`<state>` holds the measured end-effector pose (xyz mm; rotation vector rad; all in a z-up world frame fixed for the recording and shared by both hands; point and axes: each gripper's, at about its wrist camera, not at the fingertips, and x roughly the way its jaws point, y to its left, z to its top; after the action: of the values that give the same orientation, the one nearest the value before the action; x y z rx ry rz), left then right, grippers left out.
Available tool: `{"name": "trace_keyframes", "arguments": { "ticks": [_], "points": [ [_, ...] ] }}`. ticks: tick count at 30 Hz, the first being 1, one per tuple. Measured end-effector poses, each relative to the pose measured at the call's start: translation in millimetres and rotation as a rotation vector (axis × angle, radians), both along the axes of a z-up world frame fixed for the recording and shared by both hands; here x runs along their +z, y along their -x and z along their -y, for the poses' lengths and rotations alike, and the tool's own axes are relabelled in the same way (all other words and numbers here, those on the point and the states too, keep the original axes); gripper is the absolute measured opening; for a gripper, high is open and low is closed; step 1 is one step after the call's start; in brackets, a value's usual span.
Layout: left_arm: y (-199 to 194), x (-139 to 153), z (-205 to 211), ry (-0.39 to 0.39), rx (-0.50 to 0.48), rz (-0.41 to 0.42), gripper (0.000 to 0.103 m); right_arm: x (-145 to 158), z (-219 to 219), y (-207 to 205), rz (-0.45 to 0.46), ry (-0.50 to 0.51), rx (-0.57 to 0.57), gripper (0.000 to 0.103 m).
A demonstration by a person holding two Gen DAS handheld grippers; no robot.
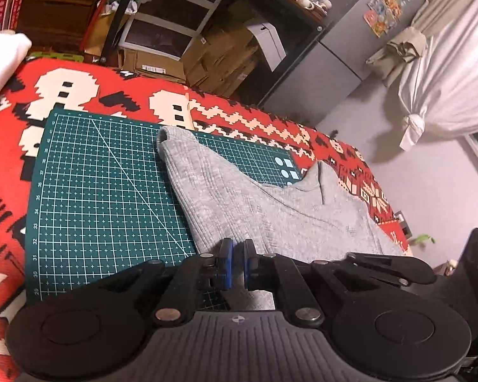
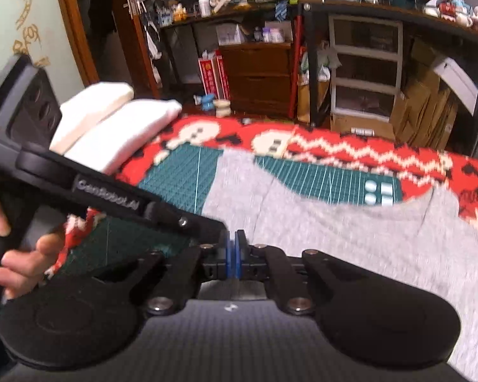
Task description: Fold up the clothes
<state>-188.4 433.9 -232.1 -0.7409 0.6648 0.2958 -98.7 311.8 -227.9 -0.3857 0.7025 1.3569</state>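
Note:
A grey knit garment (image 1: 271, 210) lies on a green cutting mat (image 1: 105, 191), one sleeve reaching toward the far side. It also shows in the right wrist view (image 2: 350, 232). My left gripper (image 1: 237, 248) sits over the garment's near edge, its blue pads (image 1: 228, 261) almost together with a thin gap; no cloth shows between them. My right gripper (image 2: 232, 242) is shut, pads pressed together above the garment, with no cloth visibly pinched. The left gripper body (image 2: 105, 191) crosses the right wrist view at left.
The mat (image 2: 181, 175) lies on a red patterned blanket (image 1: 79, 92). Folded white cloth (image 2: 111, 127) is stacked at the blanket's far left. Shelves, cardboard boxes (image 1: 220, 54) and a grey fridge (image 1: 344, 41) stand behind. A knotted white curtain (image 1: 436, 89) hangs at right.

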Motion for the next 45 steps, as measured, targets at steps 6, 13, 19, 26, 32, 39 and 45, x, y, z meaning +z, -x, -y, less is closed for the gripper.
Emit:
{"name": "trace_keyframes", "arguments": {
  "ticks": [6,13,19,26,32,39,45],
  "points": [
    [3.7,12.7,8.0,-0.02,-0.033,0.032,0.007,13.9,32.2,10.3,0.005,-0.017,-0.031,0.003],
    [18.8,14.5,50.4,0.016,-0.112,0.044,0.007,0.0,67.6,27.8,-0.032,-0.009,-0.03,0.003],
    [40.5,-0.9,105.4,-0.037,-0.098,0.002,0.007,-2.0,101.1,30.9,-0.079,-0.042,-0.052,0.004],
    [55.9,0.4,134.6,-0.083,-0.07,-0.007,0.007,-1.7,130.7,39.5,-0.084,-0.077,-0.074,0.005],
    [63.1,-1.7,139.6,-0.062,-0.038,-0.004,0.007,8.4,138.8,38.9,0.002,-0.143,-0.131,0.005],
    [82.2,8.1,133.2,-0.066,0.033,0.063,0.007,-7.3,127.7,33.4,0.007,-0.069,-0.118,0.005],
    [73.9,4.8,128.0,-0.042,0.036,0.109,0.007,-2.3,153.0,34.9,-0.021,-0.098,-0.112,0.005]
  ]
}}
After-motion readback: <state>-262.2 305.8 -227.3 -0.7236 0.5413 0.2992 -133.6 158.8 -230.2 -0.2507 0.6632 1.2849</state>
